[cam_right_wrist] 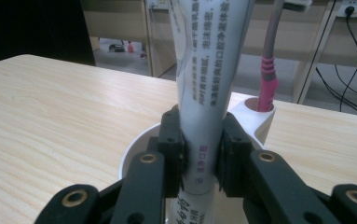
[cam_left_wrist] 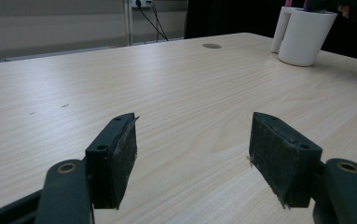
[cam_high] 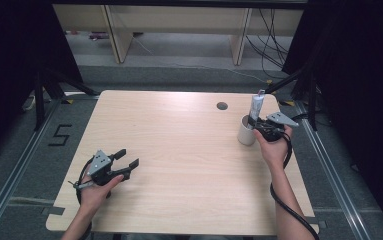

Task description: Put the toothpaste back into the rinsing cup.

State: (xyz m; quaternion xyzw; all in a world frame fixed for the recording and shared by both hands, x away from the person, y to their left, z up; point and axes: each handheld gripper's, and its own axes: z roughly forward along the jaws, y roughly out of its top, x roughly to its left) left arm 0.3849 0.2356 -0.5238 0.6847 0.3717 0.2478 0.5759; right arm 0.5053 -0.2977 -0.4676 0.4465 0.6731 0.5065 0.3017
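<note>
High view first: your table (cam_high: 179, 165) is a pale wood-grain laminate slab with rounded corners and a small round cable hole (cam_high: 222, 106) near its far edge. Take the white cup (cam_high: 246, 131) as your landmark; it stands near the table's far right corner, just right of that hole and toward you. The cup is smooth, glossy and round, with a small side holder (cam_right_wrist: 258, 119) moulded onto its wall, where a toothbrush (cam_right_wrist: 269, 70) with a pink and grey handle stands upright.

Your right gripper (cam_high: 264, 127) sits just beside the cup's right rim, its black jaws clamped on a white toothpaste tube (cam_right_wrist: 204, 88). The tube stands upright between the rubbery pads, its lower end down inside the cup and its printed, soft-walled body rising above the rim.

Your left gripper (cam_high: 126, 165) rests well apart from the cup, over the near left of the table, jaws spread wide with bare wood between the flat, rough pads (cam_left_wrist: 278, 154).
</note>
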